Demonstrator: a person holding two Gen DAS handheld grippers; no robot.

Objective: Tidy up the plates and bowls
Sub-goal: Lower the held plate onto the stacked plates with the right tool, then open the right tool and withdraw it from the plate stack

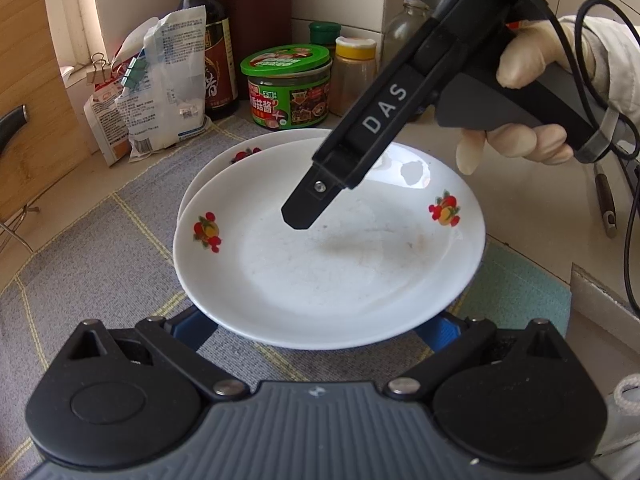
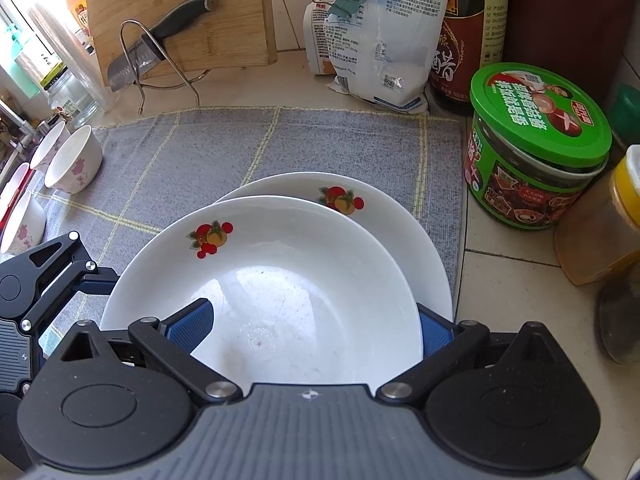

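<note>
1. Far on the left, small white bowls (image 2: pixel 74 164) with pink flowers are sitting at the edge of the grey cloth (image 2: pixel 240 140).
2. Behind them, a knife (image 2: pixel 160 36) is leaning in a wire stand in front of a wooden board (image 2: pixel 180 12).
3. The left tool (image 1: pixel 316 332) is reaching in low from the left. Its 2 blue fingers are spreading wide, and the near rim of the top plate (image 2: pixel 280 280) is covering their tips. I cannot tell if they are touching it.
4. In the middle of the cloth, the top plate is lying on a second plate (image 2: pixel 400 216). Both are white with fruit pictures. The top one is sitting a bit off to one side, so part of the second plate is showing.
5. The right tool (image 2: pixel 312 324) is hanging over the top plate with its fingers spread wide, pinching nothing. A gloved hand (image 1: pixel 532 64) is holding it.
6. Behind the plates, white bags (image 2: pixel 380 40) with clips and a dark bottle (image 2: pixel 468 40) are standing on the table (image 2: pixel 500 280).
7. On the right, a jar with a green lid (image 2: pixel 540 120) is standing just beside the cloth.
</note>
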